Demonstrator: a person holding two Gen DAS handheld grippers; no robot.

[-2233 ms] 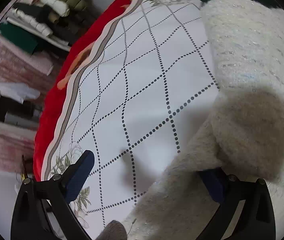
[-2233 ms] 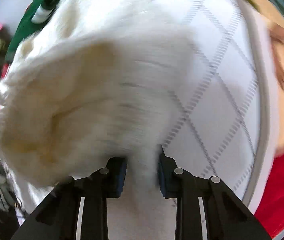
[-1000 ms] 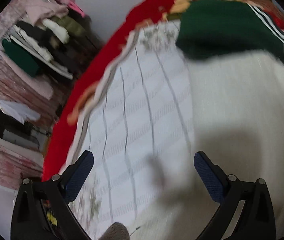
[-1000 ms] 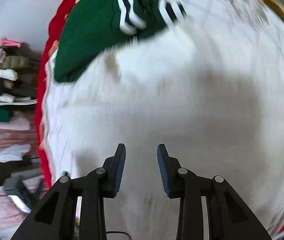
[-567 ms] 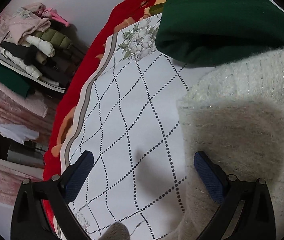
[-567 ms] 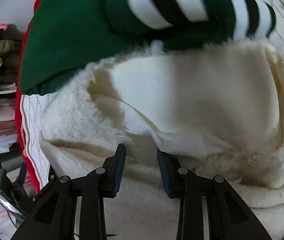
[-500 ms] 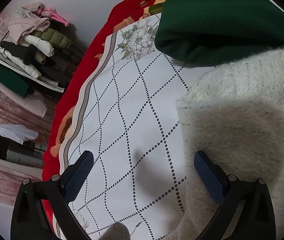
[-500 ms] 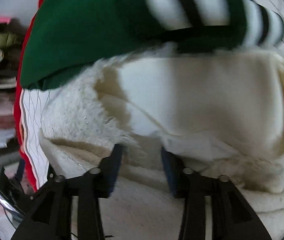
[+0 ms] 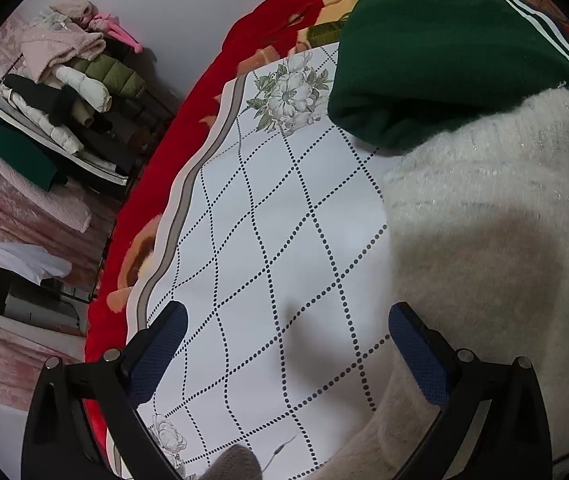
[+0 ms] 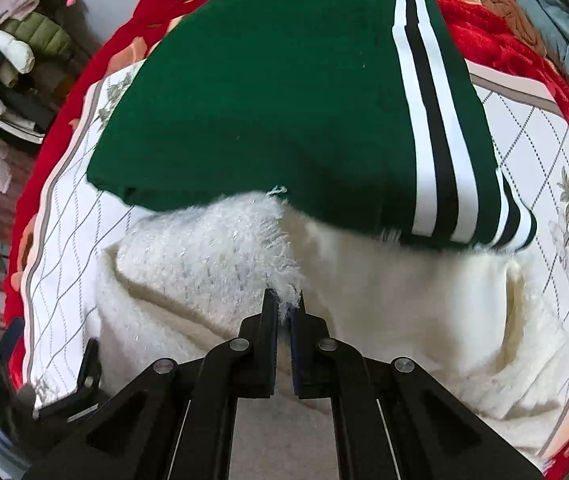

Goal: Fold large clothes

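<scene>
A fluffy white sweater (image 10: pixel 404 300) lies on the white diamond-patterned sheet (image 9: pixel 276 216); it fills the right side of the left wrist view (image 9: pixel 484 240). My right gripper (image 10: pixel 283 312) is shut on a fuzzy edge of the sweater and lifts a flap of it. My left gripper (image 9: pixel 284 344) is open and empty above the bare sheet, its right finger (image 9: pixel 416 344) at the sweater's left edge. A folded green garment with white and black stripes (image 10: pixel 284 92) lies just beyond the sweater, also in the left wrist view (image 9: pixel 436 60).
A red floral blanket (image 9: pixel 152 184) lies under the sheet and marks the bed's edge. A rack piled with clothes (image 9: pixel 56 100) stands to the left beyond the bed. My left gripper shows at the lower left of the right wrist view (image 10: pixel 44 392).
My right gripper went from open above the sweater to shut on its fuzzy edge. My left gripper stayed open and nearly still over the sheet.
</scene>
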